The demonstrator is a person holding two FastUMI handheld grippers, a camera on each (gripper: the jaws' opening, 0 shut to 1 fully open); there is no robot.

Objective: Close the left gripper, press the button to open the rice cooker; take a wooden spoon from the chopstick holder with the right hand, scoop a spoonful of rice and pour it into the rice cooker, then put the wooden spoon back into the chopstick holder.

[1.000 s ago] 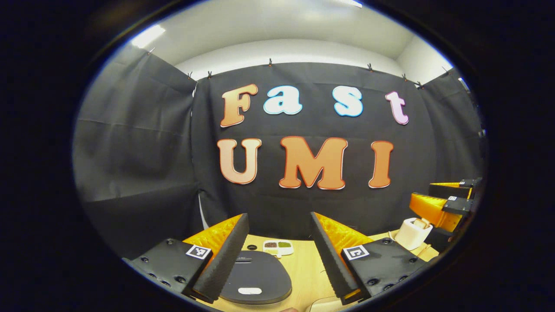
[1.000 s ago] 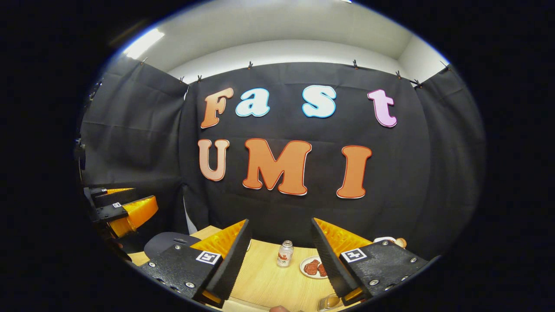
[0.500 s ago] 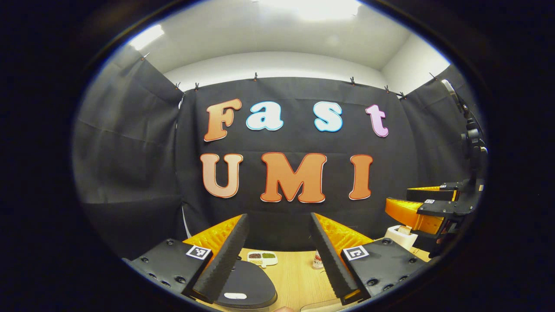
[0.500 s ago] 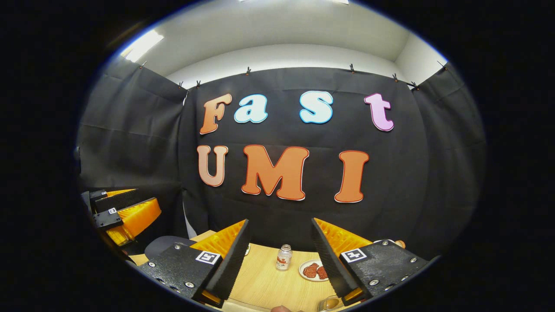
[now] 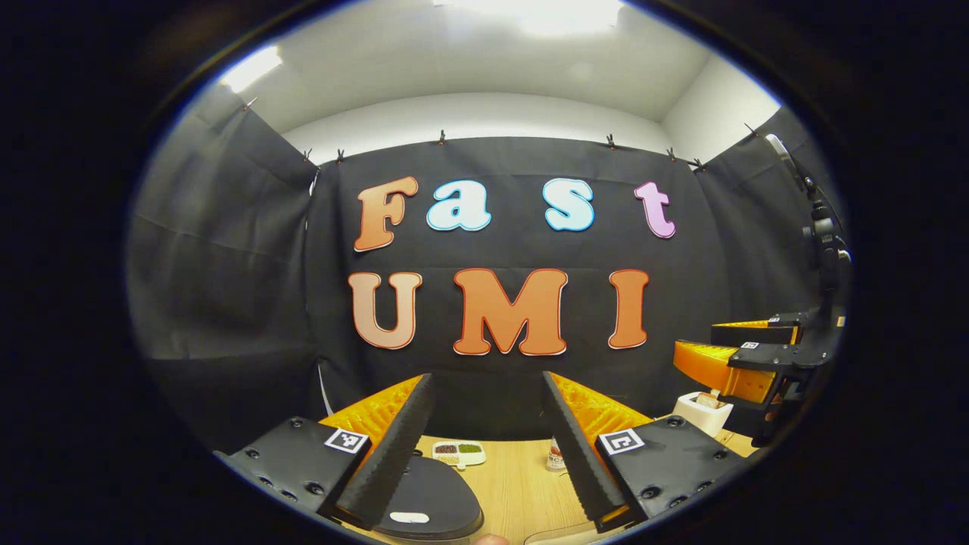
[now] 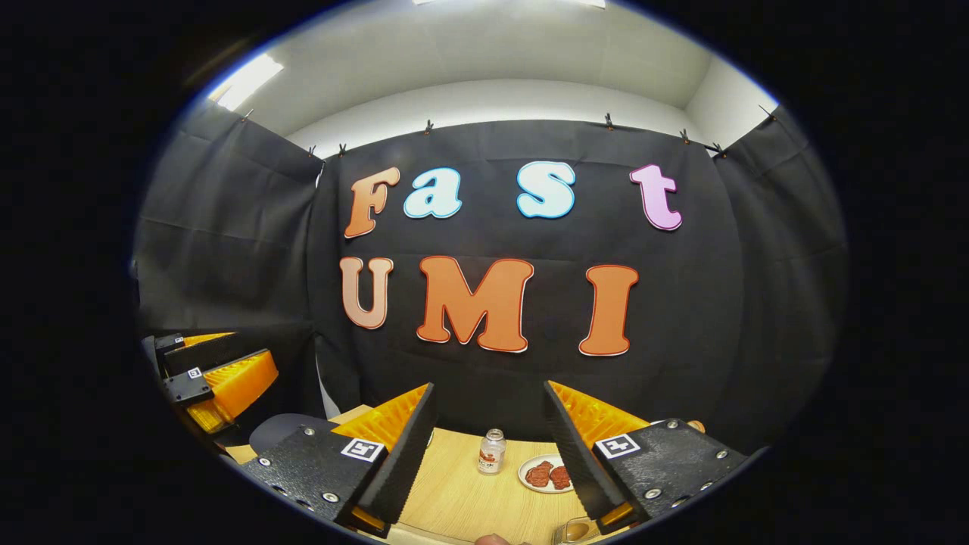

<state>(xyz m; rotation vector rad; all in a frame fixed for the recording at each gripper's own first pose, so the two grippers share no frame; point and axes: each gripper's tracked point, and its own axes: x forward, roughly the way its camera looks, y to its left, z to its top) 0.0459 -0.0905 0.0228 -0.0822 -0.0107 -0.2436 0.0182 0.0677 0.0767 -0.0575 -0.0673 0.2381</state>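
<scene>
Left gripper [image 5: 488, 386]: fingers spread wide, nothing between them, held above the table [image 5: 522, 484]. Cooker [image 5: 431, 503], lid down, sits below the left finger, partly behind it. Small tray [image 5: 459, 452] beyond the cooker; bottle [image 5: 555, 456] beside the right finger. Holder [image 5: 702, 412] far right, under the other gripper.

Right gripper [image 6: 488, 393]: fingers wide, empty. Bottle [image 6: 492, 451] and plate [image 6: 541, 474] between the fingers, on the table.
</scene>
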